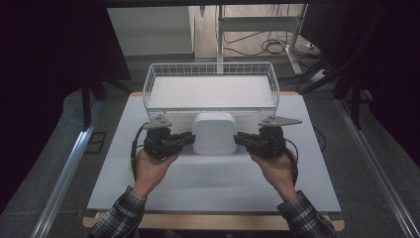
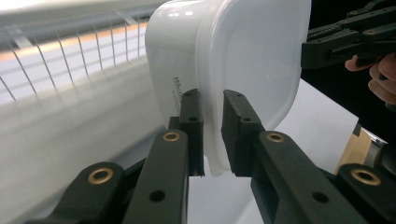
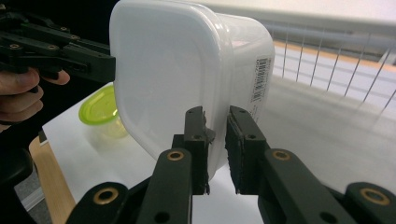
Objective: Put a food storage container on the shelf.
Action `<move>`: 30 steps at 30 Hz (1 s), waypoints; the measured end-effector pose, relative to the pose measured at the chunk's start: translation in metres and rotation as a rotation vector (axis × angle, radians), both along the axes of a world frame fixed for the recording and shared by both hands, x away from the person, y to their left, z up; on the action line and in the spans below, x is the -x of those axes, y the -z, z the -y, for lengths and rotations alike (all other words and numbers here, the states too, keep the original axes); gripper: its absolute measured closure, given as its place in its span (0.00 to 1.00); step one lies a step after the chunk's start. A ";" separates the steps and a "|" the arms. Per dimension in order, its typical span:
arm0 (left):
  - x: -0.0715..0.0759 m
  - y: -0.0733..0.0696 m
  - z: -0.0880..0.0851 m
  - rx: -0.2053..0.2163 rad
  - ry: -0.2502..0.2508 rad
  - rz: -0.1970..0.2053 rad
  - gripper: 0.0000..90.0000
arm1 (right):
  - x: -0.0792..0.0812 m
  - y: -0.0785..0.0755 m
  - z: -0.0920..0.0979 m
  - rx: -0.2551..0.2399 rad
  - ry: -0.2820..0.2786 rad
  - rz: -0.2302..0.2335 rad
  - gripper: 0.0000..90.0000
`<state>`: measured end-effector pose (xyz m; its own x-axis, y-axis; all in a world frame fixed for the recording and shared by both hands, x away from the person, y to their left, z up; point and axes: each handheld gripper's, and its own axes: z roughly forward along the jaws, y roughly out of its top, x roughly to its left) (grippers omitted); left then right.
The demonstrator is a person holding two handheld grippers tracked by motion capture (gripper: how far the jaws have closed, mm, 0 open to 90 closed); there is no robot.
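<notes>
A white, rounded-square plastic container (image 1: 214,133) hangs just above the white table top (image 1: 213,183), in front of the wire basket. My left gripper (image 1: 190,139) is shut on the rim at its left side, my right gripper (image 1: 239,139) on the rim at its right side. In the left gripper view the black pads (image 2: 192,116) pinch the thin rim of the container (image 2: 243,51) at my left gripper (image 2: 212,135). In the right gripper view my right gripper (image 3: 217,140) clamps the container (image 3: 163,70) the same way. Each view shows the other gripper beyond it.
A white wire basket (image 1: 210,69) stands on the table behind the container, with nothing in it. A small cup with a yellow-green lid (image 3: 100,114) sits on the table on the left hand's side. The table's wooden front edge (image 1: 213,221) runs along the bottom.
</notes>
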<state>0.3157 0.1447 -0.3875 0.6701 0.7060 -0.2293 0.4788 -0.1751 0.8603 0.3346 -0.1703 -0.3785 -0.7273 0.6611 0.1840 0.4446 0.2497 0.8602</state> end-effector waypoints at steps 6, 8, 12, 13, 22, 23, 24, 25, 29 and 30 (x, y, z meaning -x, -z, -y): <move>-0.006 -0.019 -0.004 0.005 -0.009 0.026 0.88 | -0.006 -0.018 -0.005 -0.009 -0.001 0.026 0.87; -0.007 -0.024 -0.006 0.006 -0.013 0.032 0.88 | -0.009 -0.024 -0.006 -0.013 -0.003 0.035 0.87; -0.012 -0.035 -0.008 0.011 -0.024 0.044 0.88 | -0.014 -0.036 -0.010 -0.014 -0.002 0.049 0.87; -0.013 -0.038 -0.009 0.012 -0.025 0.048 0.88 | -0.016 -0.039 -0.011 -0.015 -0.002 0.054 0.87; -0.026 -0.064 -0.013 -0.005 -0.046 0.078 0.88 | -0.033 -0.059 -0.015 -0.048 -0.009 0.063 0.87; -0.028 -0.066 -0.013 -0.010 -0.046 0.080 0.88 | -0.036 -0.060 -0.015 -0.052 -0.009 0.061 0.87; -0.029 -0.068 -0.013 -0.012 -0.048 0.082 0.88 | -0.038 -0.062 -0.015 -0.056 -0.009 0.062 0.87; -0.031 -0.071 -0.013 -0.011 -0.049 0.083 0.88 | -0.039 -0.064 -0.015 -0.059 -0.007 0.059 0.87; -0.042 -0.079 -0.013 -0.006 -0.057 0.086 0.88 | -0.050 -0.073 -0.016 -0.063 0.001 0.069 0.87; -0.042 -0.079 -0.013 -0.006 -0.057 0.086 0.88 | -0.050 -0.073 -0.016 -0.063 0.001 0.069 0.87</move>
